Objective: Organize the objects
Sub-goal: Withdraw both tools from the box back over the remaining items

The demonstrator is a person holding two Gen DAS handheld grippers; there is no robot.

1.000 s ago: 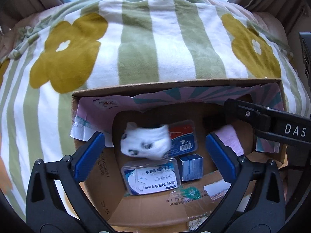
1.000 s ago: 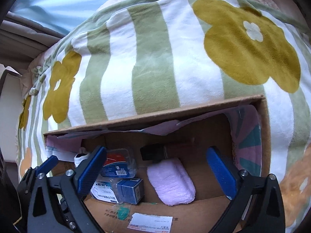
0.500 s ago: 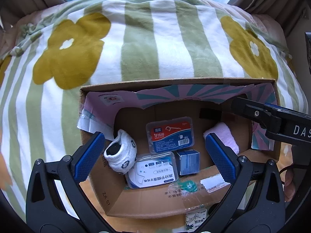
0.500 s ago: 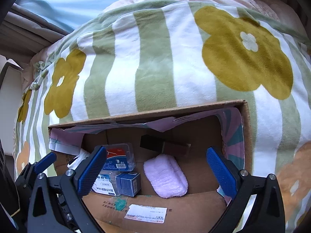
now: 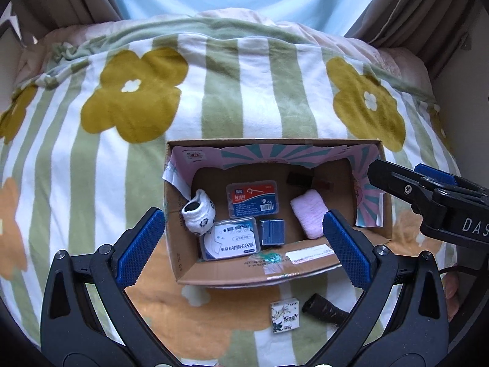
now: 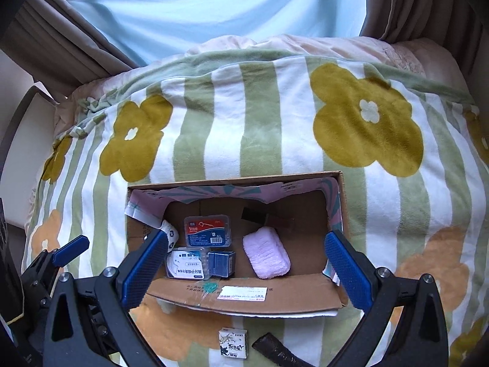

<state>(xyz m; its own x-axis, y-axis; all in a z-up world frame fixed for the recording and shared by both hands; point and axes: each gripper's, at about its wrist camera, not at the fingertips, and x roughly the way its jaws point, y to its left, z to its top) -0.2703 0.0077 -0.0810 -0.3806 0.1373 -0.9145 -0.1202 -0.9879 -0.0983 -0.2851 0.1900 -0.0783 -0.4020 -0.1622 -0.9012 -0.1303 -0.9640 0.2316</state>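
Outside the cardboard box [image 5: 253,275], on the blanket [image 6: 266,116] just before its near flap: small printed carton [image 6: 233,347] and dark rolled sock [image 6: 276,351]. Both grippers, left [image 5: 243,246] and right [image 6: 244,270], hang spread and empty. Carton likely light and stiff, so pinch its flat sides; sock soft, so take it mid-roll.

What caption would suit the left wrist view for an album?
Open left gripper above a cardboard box holding a rolled sock, floss cases and pink cloth.

box [image 6: 244,298] open on top | floor bare at 3 o'clock beside pink cloth [image 6: 266,257] | 9 o'clock side crowded: sock [image 5: 199,211], 2 floss cases [image 5: 252,198], blue carton [image 5: 272,231]
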